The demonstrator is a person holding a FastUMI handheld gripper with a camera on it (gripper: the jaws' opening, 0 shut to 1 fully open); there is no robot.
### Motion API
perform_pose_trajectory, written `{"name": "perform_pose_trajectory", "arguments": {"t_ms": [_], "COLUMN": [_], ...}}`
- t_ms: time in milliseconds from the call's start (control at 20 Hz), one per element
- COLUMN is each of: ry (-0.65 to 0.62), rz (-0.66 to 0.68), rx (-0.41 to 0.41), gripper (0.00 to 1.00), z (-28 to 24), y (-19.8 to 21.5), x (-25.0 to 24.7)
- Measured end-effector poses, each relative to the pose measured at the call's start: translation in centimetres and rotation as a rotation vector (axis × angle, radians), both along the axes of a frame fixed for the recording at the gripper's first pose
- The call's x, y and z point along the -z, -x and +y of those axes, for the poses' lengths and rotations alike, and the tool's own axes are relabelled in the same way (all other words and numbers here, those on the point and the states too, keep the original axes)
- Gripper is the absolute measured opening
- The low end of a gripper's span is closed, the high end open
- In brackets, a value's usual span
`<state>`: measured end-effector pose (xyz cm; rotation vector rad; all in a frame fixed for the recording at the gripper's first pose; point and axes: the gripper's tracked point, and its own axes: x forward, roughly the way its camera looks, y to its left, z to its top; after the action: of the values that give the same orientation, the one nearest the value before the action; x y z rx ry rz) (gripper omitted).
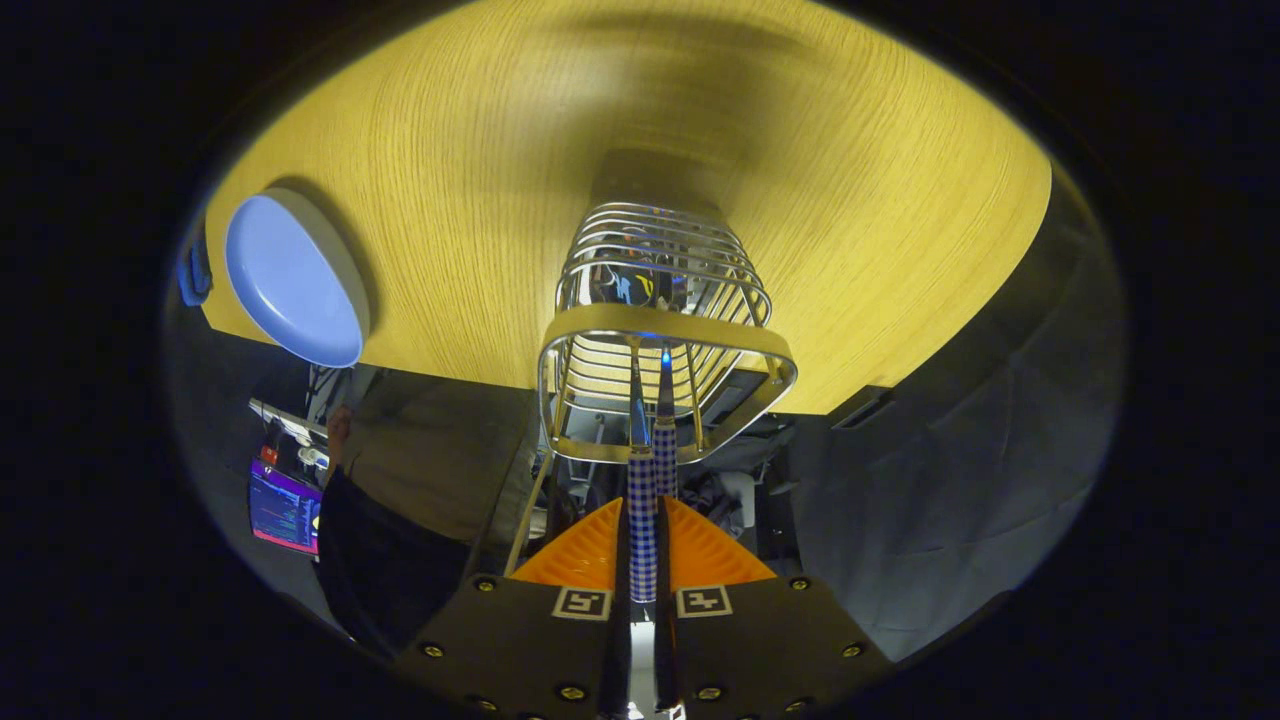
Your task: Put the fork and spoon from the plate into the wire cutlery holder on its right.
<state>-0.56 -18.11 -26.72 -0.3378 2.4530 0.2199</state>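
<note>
The gripper (642,540) is clamped on two blue checked handles (643,500), apparently the fork and spoon together, their far ends reaching into the wire holder (665,330) at the centre of the frame. To do this well, the handles should stay upright over the opening and be released only once they are well inside. The plate (290,280) lies bare at upper left on the yellow wood-grain table (850,180); dark cloth hangs at right.
</note>
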Motion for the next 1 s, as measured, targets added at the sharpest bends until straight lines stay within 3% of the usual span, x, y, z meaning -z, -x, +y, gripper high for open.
{"name": "perform_pose_trajectory", "arguments": {"t_ms": [100,150,600,850,1000], "ry": [-0.003,-0.003,-0.089,-0.163,-0.217], "rz": [-0.016,-0.025,-0.280,-0.626,-0.916], "rx": [-0.014,-0.011,0.008,-0.017,0.055], "gripper": [0.11,0.23,0.24,0.24,0.25], "z": [-0.2,-0.4,0.0,1.6,3.9], "y": [0.0,-0.2,-0.4,-0.8,-2.1], "x": [-0.2,-0.4,-2.8,-5.0,-6.8]}}
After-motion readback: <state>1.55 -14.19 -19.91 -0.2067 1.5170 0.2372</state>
